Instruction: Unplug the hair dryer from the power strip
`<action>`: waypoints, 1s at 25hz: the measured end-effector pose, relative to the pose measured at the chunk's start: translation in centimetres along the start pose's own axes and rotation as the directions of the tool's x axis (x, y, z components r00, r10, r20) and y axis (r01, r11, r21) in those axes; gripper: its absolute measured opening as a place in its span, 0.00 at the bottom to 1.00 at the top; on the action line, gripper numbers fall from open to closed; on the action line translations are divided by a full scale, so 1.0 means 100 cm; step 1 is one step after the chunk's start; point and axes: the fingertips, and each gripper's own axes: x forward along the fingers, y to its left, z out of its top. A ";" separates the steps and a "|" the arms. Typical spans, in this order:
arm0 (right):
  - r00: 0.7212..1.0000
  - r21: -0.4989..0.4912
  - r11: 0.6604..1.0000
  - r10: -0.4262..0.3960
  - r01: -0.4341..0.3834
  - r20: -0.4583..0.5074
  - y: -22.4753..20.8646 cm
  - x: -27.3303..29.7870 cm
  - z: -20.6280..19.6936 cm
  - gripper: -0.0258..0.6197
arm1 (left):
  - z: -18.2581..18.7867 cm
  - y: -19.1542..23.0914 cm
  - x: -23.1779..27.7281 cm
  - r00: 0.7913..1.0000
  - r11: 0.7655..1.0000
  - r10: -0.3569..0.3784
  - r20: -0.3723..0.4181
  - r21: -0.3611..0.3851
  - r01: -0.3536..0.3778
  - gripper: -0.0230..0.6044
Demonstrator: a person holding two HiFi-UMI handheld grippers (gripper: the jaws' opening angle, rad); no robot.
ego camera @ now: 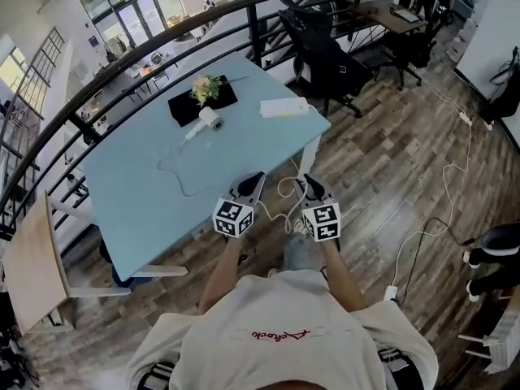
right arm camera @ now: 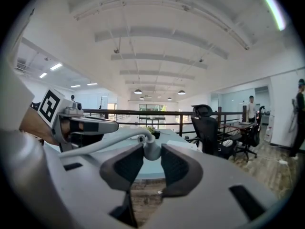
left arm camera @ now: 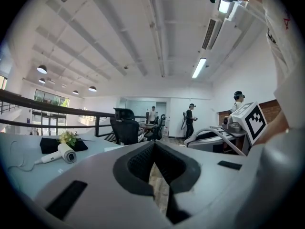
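Note:
A white hair dryer (ego camera: 210,120) (left arm camera: 64,154) lies on the light blue table (ego camera: 138,193) beside a black mat with flowers (ego camera: 201,97). Its white cable (ego camera: 280,195) loops across the table and off the near edge to my grippers. A white power strip (ego camera: 284,107) lies at the far right of the table, apart from the plug. My right gripper (ego camera: 309,184) (right arm camera: 152,151) is shut on the white plug (right arm camera: 147,144), held off the table over the floor. My left gripper (ego camera: 254,179) (left arm camera: 155,149) is beside it, shut with nothing between its pads.
Black office chairs (ego camera: 333,63) stand beyond the table's right end, by a dark curved railing (ego camera: 162,35). White cables and another strip (ego camera: 391,292) lie on the wooden floor at right. A wooden board (ego camera: 32,266) stands at left. People stand far off.

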 end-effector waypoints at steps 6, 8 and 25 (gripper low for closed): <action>1.000 -0.006 1.000 0.004 -0.004 -0.009 0.015 -0.024 -0.006 0.23 | -0.006 -0.020 -0.019 1.000 1.000 -0.001 0.005 -0.015 0.001 0.05; 1.000 -0.010 1.000 0.009 -0.009 -0.014 0.018 -0.028 -0.007 0.23 | -0.008 -0.024 -0.023 1.000 1.000 0.002 0.002 -0.019 -0.002 0.05; 1.000 -0.013 1.000 0.006 -0.006 0.006 0.010 -0.041 -0.005 0.23 | -0.005 -0.048 -0.016 1.000 1.000 -0.013 -0.002 0.002 0.013 0.05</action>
